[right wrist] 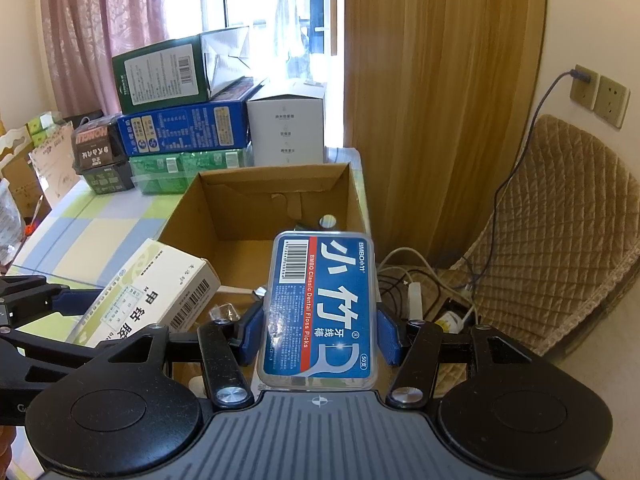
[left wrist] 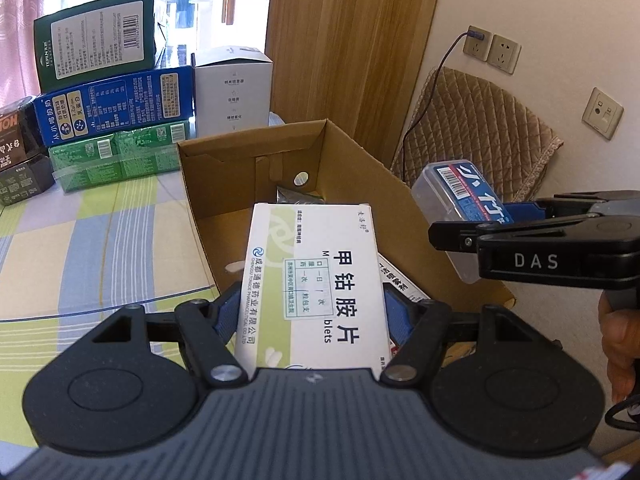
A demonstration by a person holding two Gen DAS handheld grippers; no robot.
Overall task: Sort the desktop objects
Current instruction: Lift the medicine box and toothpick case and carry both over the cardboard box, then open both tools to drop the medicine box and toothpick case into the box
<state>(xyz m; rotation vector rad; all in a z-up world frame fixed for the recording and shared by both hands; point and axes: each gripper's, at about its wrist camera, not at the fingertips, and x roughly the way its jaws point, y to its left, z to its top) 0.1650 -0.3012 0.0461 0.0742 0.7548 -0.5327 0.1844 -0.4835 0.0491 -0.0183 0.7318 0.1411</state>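
Observation:
My left gripper is shut on a white and green medicine box, held above the near end of an open cardboard box. My right gripper is shut on a clear plastic case of dental floss picks with a blue label, held over the cardboard box's near right corner. In the left wrist view the floss case and right gripper show at right. In the right wrist view the medicine box shows at left. Small items lie inside the cardboard box.
Stacked green, blue and dark cartons and a white carton stand behind the cardboard box on the checked tablecloth. A quilted chair, cables and wall sockets are to the right, off the table edge.

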